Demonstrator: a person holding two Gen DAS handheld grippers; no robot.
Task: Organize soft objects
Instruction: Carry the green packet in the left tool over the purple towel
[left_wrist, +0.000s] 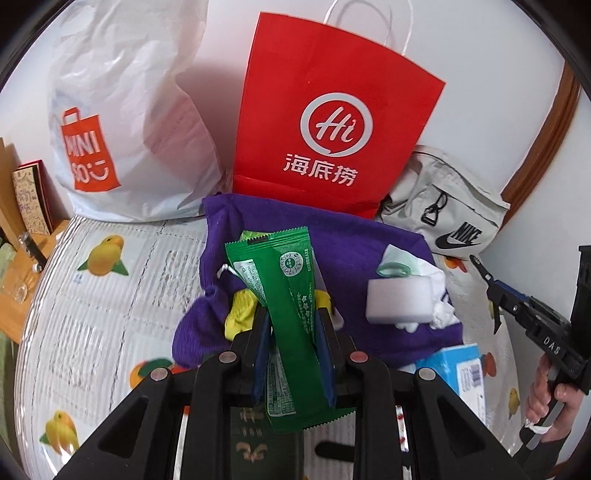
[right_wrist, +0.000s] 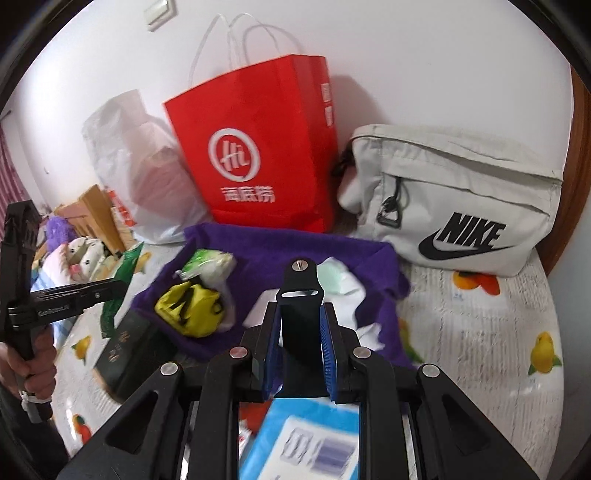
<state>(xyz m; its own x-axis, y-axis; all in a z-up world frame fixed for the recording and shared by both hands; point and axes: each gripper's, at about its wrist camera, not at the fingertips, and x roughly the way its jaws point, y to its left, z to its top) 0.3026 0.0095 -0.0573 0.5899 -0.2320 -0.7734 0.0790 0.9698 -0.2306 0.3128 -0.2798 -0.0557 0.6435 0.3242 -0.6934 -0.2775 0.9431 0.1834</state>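
Note:
My left gripper (left_wrist: 293, 317) is shut on a green snack packet (left_wrist: 284, 295) and holds it above the purple cloth (left_wrist: 354, 236). On the cloth lie a yellow pouch (right_wrist: 188, 308), a green-and-white packet (right_wrist: 208, 264), a white sponge block (left_wrist: 399, 301) and white tissue packs (right_wrist: 340, 280). My right gripper (right_wrist: 299, 325) is shut on a black strap (right_wrist: 299, 321), held over the cloth's near edge. The left gripper also shows at the left of the right wrist view (right_wrist: 110, 286), and the right gripper at the right of the left wrist view (left_wrist: 491, 291).
A red paper bag (left_wrist: 332, 122), a white Miniso plastic bag (left_wrist: 122, 122) and a grey Nike pouch (right_wrist: 454, 206) stand against the wall. A blue box (right_wrist: 303, 439) and a dark green box (right_wrist: 129, 350) lie on the fruit-print mattress (left_wrist: 92, 295). Wooden furniture stands at left.

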